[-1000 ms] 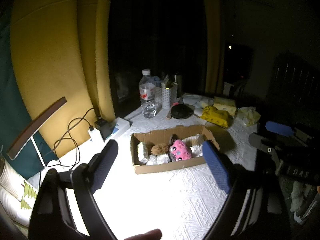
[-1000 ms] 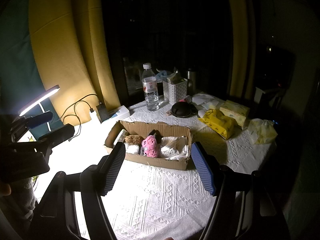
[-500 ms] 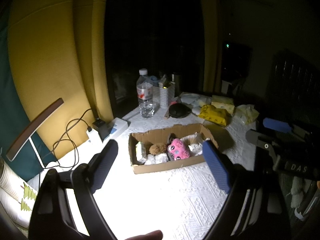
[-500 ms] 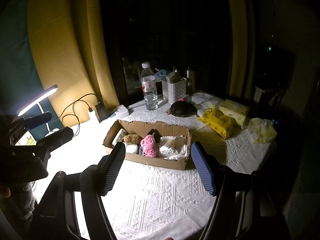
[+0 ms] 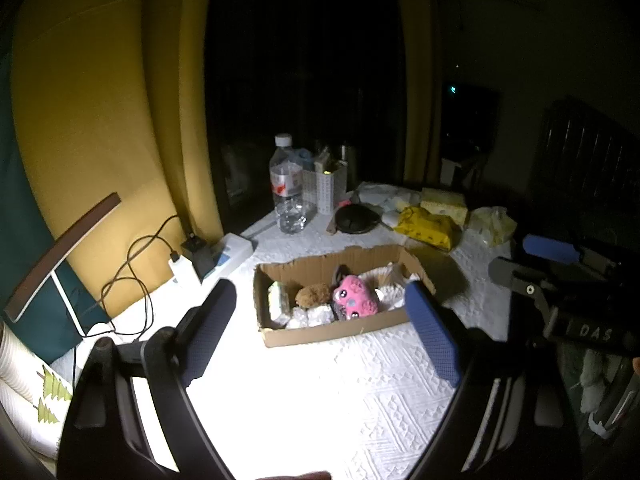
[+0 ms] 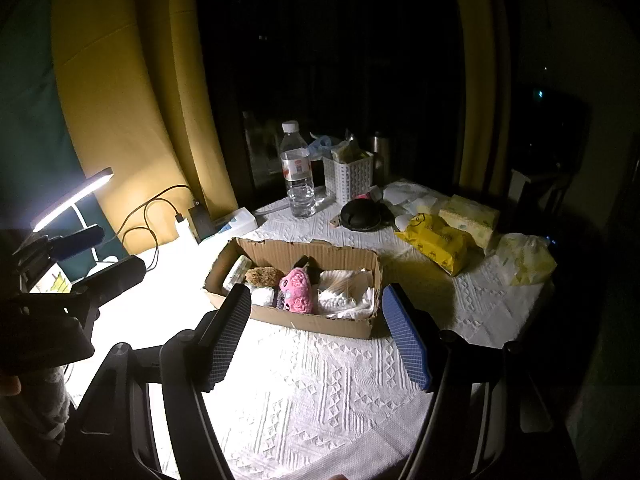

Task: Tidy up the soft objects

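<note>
A shallow cardboard box [image 5: 332, 330] [image 6: 316, 322] sits on the white table. In it lie a pink plush toy [image 5: 356, 300] [image 6: 298, 290], a brown fuzzy toy [image 5: 314, 295] [image 6: 262, 276] and white soft items [image 6: 348, 300]. My left gripper [image 5: 320, 328] is open and empty, held above the table in front of the box. My right gripper [image 6: 316, 330] is open and empty, also in front of the box. Each gripper shows at the edge of the other's view.
Behind the box stand a water bottle [image 6: 297, 176], a white basket [image 6: 348, 176], a black round object [image 6: 360, 216], yellow packets [image 6: 440, 240] and tissue packs. A lit desk lamp [image 6: 72, 200], chargers and cables [image 5: 140, 264] are at the left. The table edge is at the right.
Both grippers have drawn back and up a little, so the box looks slightly farther away. Nothing was picked up or released.
</note>
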